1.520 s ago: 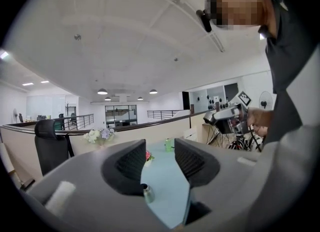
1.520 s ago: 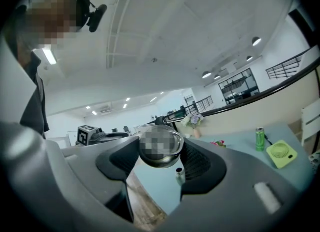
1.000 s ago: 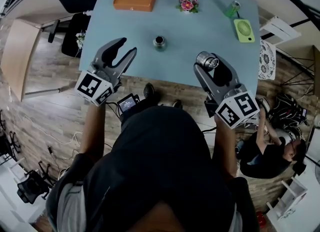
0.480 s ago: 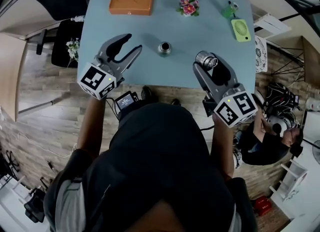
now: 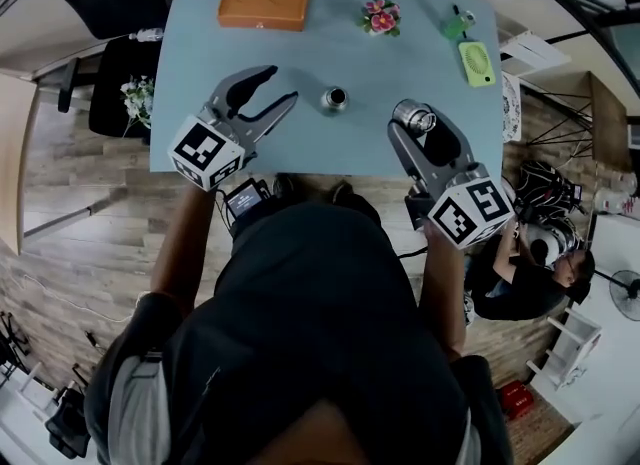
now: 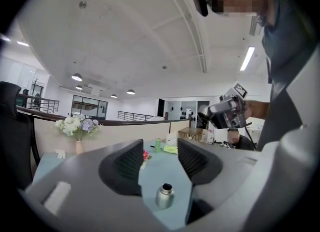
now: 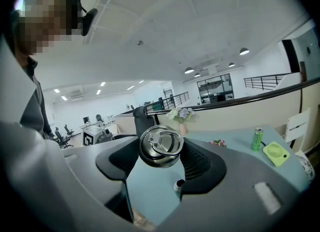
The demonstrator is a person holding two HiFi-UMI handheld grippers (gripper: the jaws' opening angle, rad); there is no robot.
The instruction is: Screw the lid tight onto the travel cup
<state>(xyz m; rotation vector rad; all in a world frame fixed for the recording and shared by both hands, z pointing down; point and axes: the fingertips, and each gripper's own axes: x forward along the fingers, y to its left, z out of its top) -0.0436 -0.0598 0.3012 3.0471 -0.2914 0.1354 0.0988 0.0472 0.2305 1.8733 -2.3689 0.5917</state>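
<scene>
The left gripper [image 5: 277,86] hangs over the blue table [image 5: 345,53]. Its jaws stand apart and have just been opening, with nothing between them. The open cup [image 5: 335,99] stands upright on the table just beyond their tips. Further right, the right gripper [image 5: 417,130] is clamped on the steel lid [image 5: 413,117], well apart from the cup.
</scene>
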